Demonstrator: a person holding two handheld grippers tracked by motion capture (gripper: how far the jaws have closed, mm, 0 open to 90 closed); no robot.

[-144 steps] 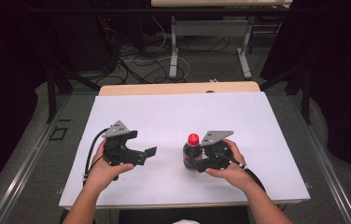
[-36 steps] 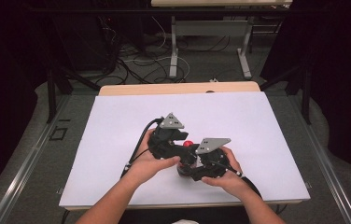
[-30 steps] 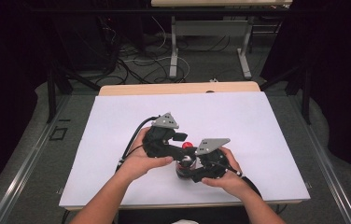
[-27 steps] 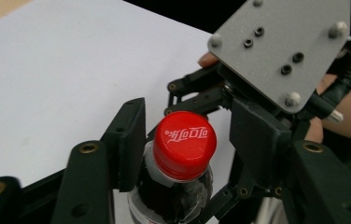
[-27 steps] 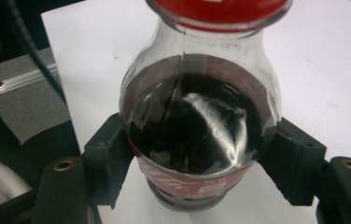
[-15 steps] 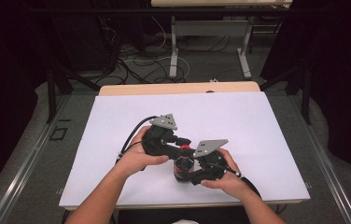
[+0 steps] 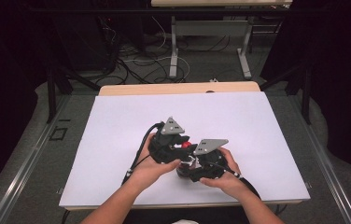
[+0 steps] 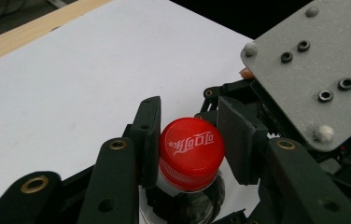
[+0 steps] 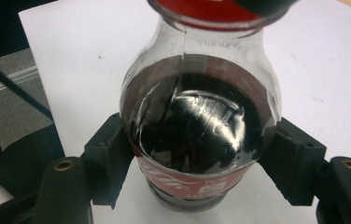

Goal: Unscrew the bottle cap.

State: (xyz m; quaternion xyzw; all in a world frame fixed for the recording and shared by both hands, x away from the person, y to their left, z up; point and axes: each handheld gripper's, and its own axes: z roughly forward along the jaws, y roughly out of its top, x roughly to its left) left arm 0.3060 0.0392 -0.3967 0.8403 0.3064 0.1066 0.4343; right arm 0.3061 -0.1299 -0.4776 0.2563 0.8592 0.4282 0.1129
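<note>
Plainly, the risks sit at the cap and at the bottle's waist.

Bottle: a small cola bottle (image 9: 200, 126), dark liquid up to the shoulder, stands upright on the white surface (image 7: 117, 126), near its front edge, between the person's two hands.

Cap: the red cap (image 8: 191, 150) is on the neck; whether its seal is already broken cannot be told.

Left claw: the left claw (image 8: 193, 140) is closed on the cap, one pad flat against its left side; the other pad seems to meet it only at the right edge.

Right claw: the right claw (image 9: 200, 161) clamps the bottle's body at the label band, one pad on each side.

Likely step: unscrewing the cap, judging by one claw on top and one bracing below.

Risk, slip: the cap's ribbed side is narrow and the grip looks uneven, so a twist could make the pads skate round it without turning it.

Risk, spin: the round, smooth body may rotate inside the right claw if that hold is too light.

Risk, squeeze: thin plastic gives, and too hard a clamp would push liquid up once the cap loosens.

Risk, fizz: a carbonated drink may foam over the surface and both claws.

Risk, tip: pulling sideways at the cap could lever the bottle over.
</note>
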